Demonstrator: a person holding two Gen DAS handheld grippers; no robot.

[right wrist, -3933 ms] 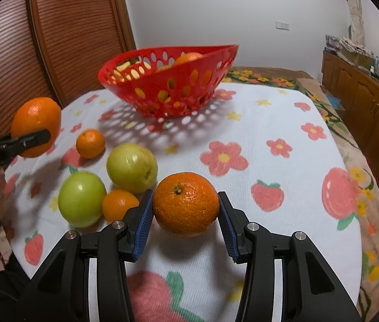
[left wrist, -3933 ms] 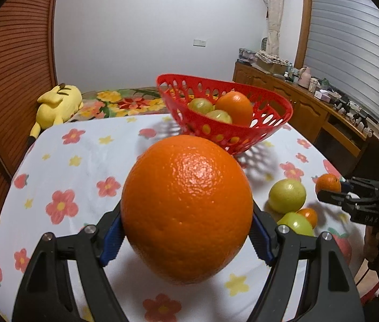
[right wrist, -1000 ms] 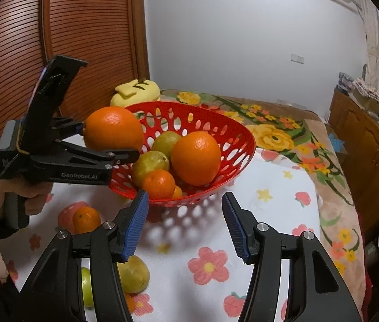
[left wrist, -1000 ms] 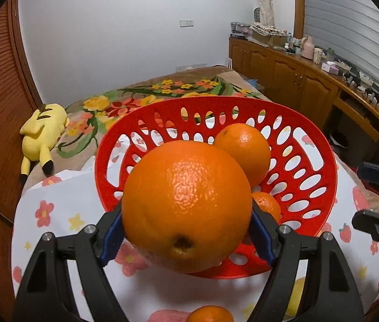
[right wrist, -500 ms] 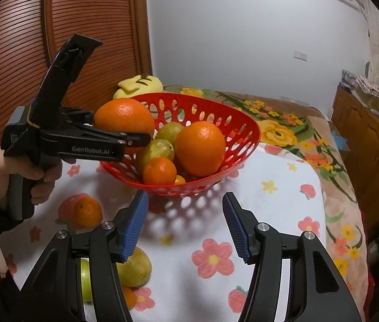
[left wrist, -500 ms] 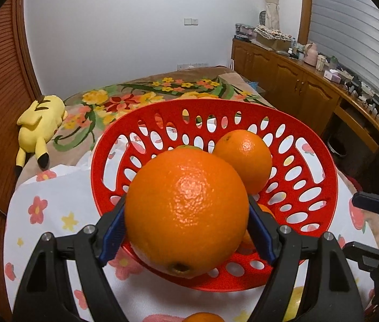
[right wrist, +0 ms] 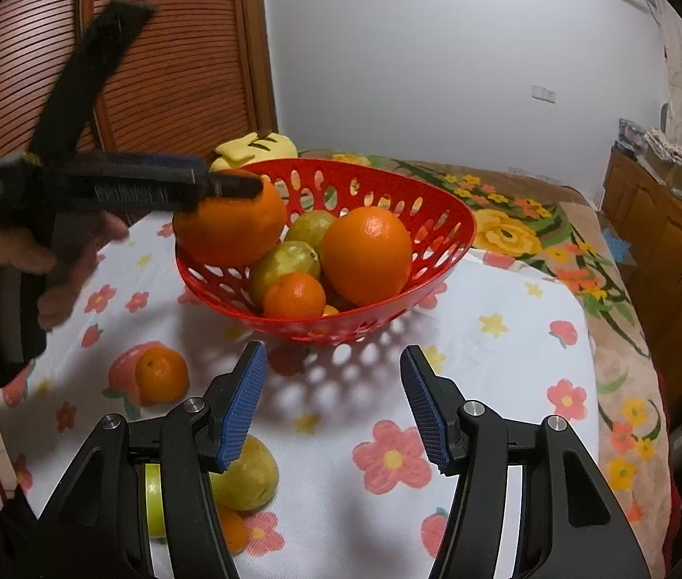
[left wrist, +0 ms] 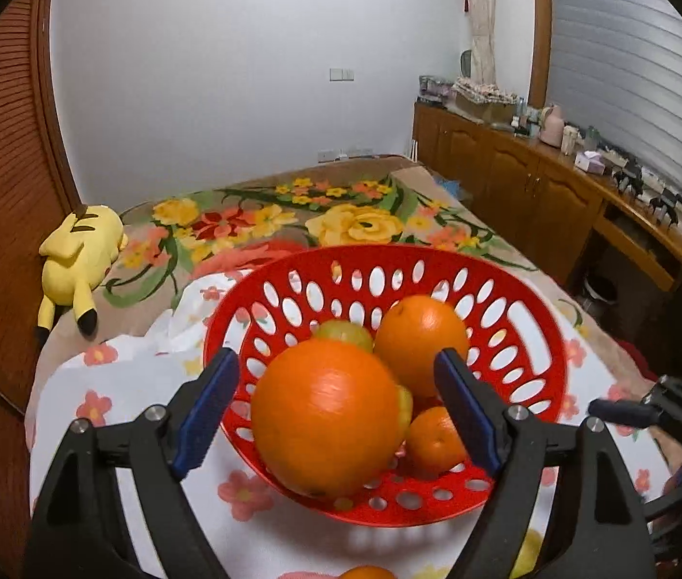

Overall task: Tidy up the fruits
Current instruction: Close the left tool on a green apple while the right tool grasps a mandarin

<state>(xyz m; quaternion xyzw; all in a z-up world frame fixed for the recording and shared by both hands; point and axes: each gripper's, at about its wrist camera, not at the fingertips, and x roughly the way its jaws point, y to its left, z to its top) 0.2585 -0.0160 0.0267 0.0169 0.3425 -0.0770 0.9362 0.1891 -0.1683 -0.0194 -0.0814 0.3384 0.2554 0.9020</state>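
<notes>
Orange [left wrist: 326, 415] released, dropping into basket [left wrist: 524, 323]

At frame centre, a red basket [right wrist: 442, 241] holds oranges and green fruit. From the left, the left tongs [right wrist: 225, 183], opening, hover over a large orange [right wrist: 230, 227] at its rim. The right tongs [right wrist: 334, 405] gape empty at the bottom.

The right gripper [right wrist: 331, 403] hides part of a yellow-green fruit [right wrist: 247, 477]; the left gripper [right wrist: 225, 183] is motion-blurred

A red perforated basket [right wrist: 442, 222] holds orange oranges [right wrist: 366, 255] and yellow-green fruits [right wrist: 284, 265] on a white tablecloth [right wrist: 500, 362] printed with pink flowers, yellow stars and red strawberries.
</notes>
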